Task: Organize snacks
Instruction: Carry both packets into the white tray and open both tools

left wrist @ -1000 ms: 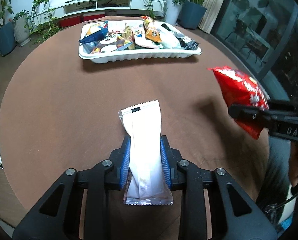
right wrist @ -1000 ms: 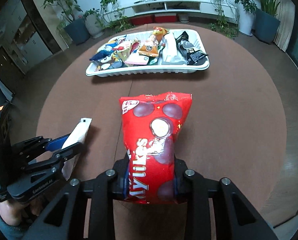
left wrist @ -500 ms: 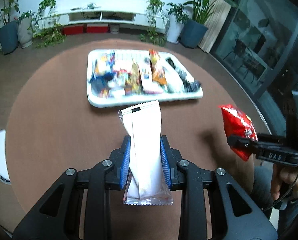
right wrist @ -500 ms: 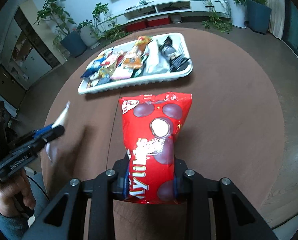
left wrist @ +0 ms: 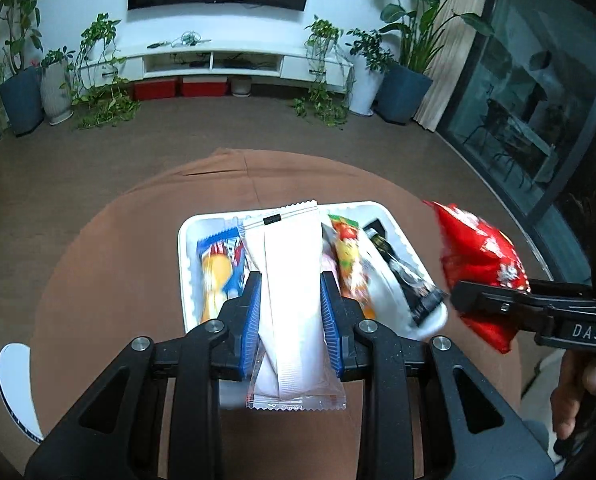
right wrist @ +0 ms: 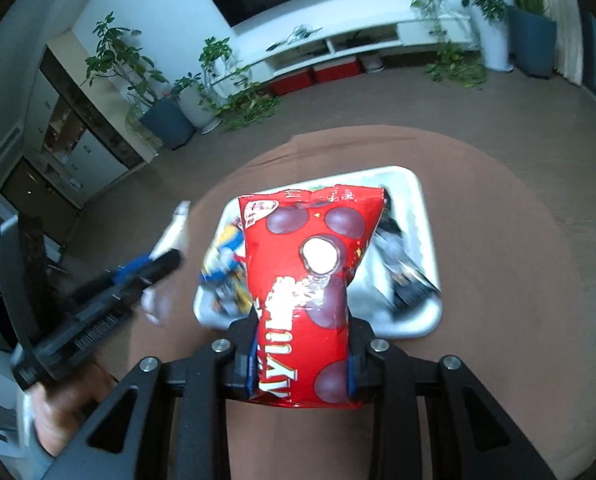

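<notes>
The round brown table (left wrist: pixel 97 280) carries a white rectangular plastic tray (left wrist: pixel 183 264) heaped with mixed snack packets. In the right wrist view the right gripper (right wrist: pixel 302 364) pinches a red foil bag printed with chocolate balls (right wrist: pixel 310 280) held over the tray – the left gripper sits blurred at nine o'clock. The left wrist view shows the left gripper (left wrist: pixel 289 316), blue pads clamped on a white crimped sachet (left wrist: pixel 289 292) above the tray – the red bag at three o'clock.

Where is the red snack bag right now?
The red snack bag is clamped in the right gripper, held above the white tray; in the left wrist view it appears at right.
</notes>
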A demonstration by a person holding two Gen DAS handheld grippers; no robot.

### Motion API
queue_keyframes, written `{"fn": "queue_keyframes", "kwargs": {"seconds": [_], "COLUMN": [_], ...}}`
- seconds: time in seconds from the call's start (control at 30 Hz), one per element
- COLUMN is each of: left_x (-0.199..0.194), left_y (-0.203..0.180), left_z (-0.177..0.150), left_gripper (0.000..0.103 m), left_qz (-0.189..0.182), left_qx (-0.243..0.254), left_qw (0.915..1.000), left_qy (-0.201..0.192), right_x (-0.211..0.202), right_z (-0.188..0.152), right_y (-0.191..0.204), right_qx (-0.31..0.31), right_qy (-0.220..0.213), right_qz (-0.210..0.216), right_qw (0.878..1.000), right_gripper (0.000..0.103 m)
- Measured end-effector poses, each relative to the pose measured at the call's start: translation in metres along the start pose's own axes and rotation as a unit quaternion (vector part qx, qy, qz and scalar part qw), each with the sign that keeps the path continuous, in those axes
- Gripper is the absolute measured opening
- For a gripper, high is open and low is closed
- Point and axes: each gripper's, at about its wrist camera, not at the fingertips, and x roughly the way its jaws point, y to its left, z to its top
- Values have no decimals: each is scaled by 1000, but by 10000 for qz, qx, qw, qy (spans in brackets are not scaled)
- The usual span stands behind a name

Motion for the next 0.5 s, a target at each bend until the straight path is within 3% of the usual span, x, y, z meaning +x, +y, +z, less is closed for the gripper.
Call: {"fn": "queue_keyframes", "kwargs": {"seconds": [0.23, 0.5], "left_x": [61, 115], "left_y": [2, 6], "left_z": [16, 15], "left_gripper": [26, 26], "left_qz": [143, 174], "left_qx": [84, 95], "left_qw": [9996, 9989], "left_qy": [217, 414], "right_x": [72, 119], "right_z": [42, 47], "right_y": [12, -4], "right_qx": [-126, -226], "right_qy": [326, 545], "right_qz": [-431, -852], "right_qw": [9985, 9946], "right_gripper": [33, 33]}}
